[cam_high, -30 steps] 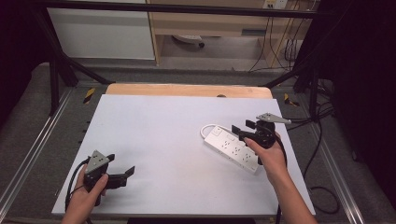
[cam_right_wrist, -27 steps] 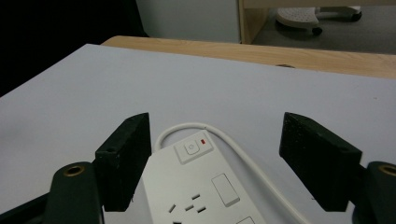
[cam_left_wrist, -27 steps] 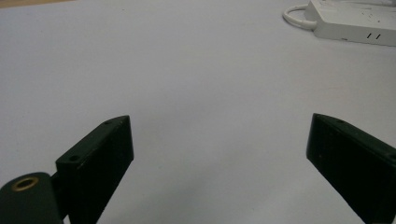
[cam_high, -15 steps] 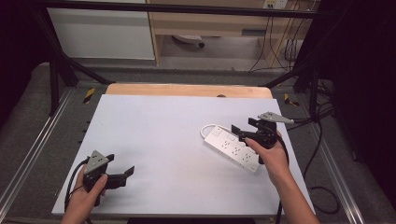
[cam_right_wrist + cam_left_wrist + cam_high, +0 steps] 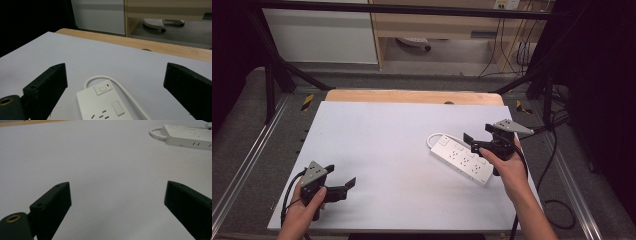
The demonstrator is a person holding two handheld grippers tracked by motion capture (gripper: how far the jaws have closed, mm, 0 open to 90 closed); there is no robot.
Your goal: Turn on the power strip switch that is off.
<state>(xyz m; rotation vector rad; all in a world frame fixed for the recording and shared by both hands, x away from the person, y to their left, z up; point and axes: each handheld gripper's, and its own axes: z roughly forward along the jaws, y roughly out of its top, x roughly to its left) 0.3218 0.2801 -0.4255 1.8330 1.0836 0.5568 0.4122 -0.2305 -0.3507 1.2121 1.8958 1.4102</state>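
One large white table top (image 5: 402, 150) takes most of the high view, and it is bare except at the right of the frame, so both hands have free room to work. On it, right of the centre, the white power strip (image 5: 462, 160) lies flat and diagonal, its switch end toward the upper left and its white cable (image 5: 434, 137) curling around that end. I judge it lies this way so that the sockets face up and can be reached from above.

The right gripper (image 5: 479, 142) hangs just over the far part of the strip, with the person's right hand (image 5: 507, 167) behind it. Its jaws have just been opening and now stand wide; in the right gripper view the power strip (image 5: 105, 105) sits below and between them, not pressed by either.

The left gripper (image 5: 343, 186) waits at the lower left, well apart from the strip, jaws wide and with nothing between them, probably kept out of the way.
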